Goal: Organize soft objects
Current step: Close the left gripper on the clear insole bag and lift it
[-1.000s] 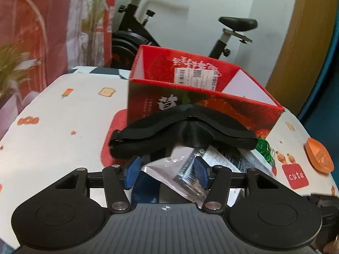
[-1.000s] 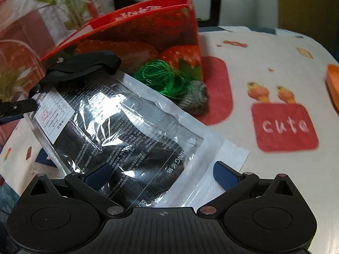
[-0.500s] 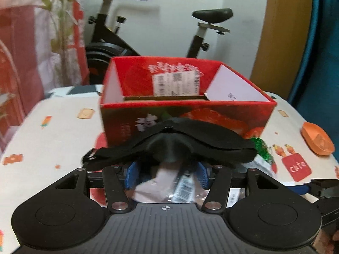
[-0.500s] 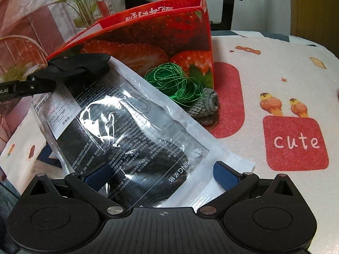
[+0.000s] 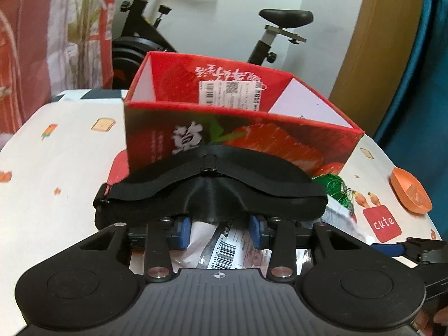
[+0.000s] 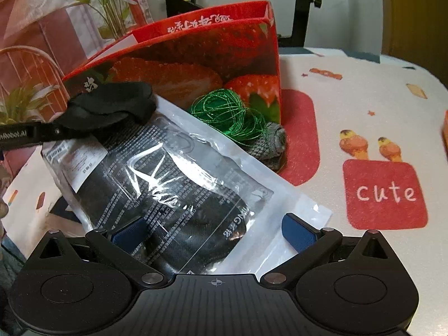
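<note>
Black eye mask (image 5: 212,193) on top of clear plastic packet (image 6: 168,184), just in front of red strawberry box (image 5: 240,140) on bench (image 5: 56,168). Left gripper (image 5: 221,228) jaws closing around mask's nose flap; pad contact not clear. Right-wrist view only: right gripper (image 6: 215,229) jaws wide either side of packet's near end, no squeeze; green wire bundle (image 6: 229,114) on grey knit roll (image 6: 268,145) against box corner. Left-wrist view only: box interior, orange dish (image 5: 408,193), exercise bike (image 5: 252,28) behind.
</note>
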Tool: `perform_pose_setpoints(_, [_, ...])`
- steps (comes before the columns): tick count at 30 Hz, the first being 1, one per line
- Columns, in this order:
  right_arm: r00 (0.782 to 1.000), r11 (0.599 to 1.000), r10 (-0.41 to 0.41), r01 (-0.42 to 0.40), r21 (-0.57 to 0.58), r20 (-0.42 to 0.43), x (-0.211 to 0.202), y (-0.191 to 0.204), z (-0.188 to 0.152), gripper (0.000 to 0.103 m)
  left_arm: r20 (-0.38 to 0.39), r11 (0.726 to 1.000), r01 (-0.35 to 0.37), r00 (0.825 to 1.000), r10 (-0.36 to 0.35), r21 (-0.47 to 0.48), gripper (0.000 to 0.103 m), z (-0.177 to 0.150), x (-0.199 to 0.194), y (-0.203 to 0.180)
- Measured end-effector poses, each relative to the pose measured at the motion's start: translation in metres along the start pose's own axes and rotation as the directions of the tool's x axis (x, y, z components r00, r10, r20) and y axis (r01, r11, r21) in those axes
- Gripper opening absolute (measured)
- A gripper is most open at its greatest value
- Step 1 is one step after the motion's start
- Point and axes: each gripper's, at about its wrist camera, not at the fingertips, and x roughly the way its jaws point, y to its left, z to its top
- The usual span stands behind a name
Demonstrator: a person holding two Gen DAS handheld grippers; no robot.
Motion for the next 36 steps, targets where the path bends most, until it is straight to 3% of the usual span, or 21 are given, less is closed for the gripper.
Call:
perform_pose_setpoints(7, [0.998,0.996,-0.062,0.063,0.067,-0.017,-0.023,-0.009,-0.013,0.099,0.018,0.999,-0.04,0.999,0.04,-0.034,0.043,-0.014,-0.001,-0.001])
perform_pose_setpoints(10, [0.999,0.988,-0.03,0.032,0.149,-0.019,-0.028,-0.019,-0.02,0.091,0.027,0.998,-0.045,0.999,0.046,-0.045,0.043,-0.018,-0.003,-0.001])
perform_pose_setpoints(14, [1.0,0.971,0.007,-0.005,0.241,-0.006,-0.023,-0.026,-0.021,0.087,0.031,0.997,-0.044,0.998,0.046,-0.068,0.043,-0.021,-0.004,0.001])
perform_pose_setpoints(18, [1.0,0.967,0.004,-0.01,0.256,0.024,-0.021,-0.026,-0.016,0.079,0.03,0.996,-0.036,0.999,0.038,-0.078,0.043,-0.026,-0.007,0.002])
perform_pose_setpoints(22, [0.999,0.969,0.005,-0.017,0.245,0.047,-0.018,-0.025,-0.013,0.077,0.029,0.996,-0.034,0.999,0.037,-0.088,0.043,-0.03,-0.009,0.003])
perform_pose_setpoints(26, [0.996,0.952,0.059,-0.077,0.298,0.072,-0.009,-0.033,-0.01,0.077,0.028,0.996,-0.034,0.999,0.036,-0.087,0.043,-0.031,-0.01,0.0])
perform_pose_setpoints(28, [0.995,0.945,0.065,-0.085,0.316,0.074,-0.007,-0.034,-0.009,0.071,0.026,0.997,-0.026,0.999,0.028,-0.079,0.043,-0.032,-0.012,-0.001])
perform_pose_setpoints(31, [0.997,0.971,0.035,-0.051,0.235,0.074,-0.016,-0.021,-0.004,0.058,0.022,0.996,-0.006,1.0,0.008,-0.085,0.043,-0.034,-0.014,-0.001])
perform_pose_setpoints(36, [0.991,0.997,-0.056,0.05,0.056,0.12,-0.04,0.003,0.008,0.047,0.011,0.993,0.035,0.999,-0.034,-0.113,0.043,-0.038,-0.013,0.002])
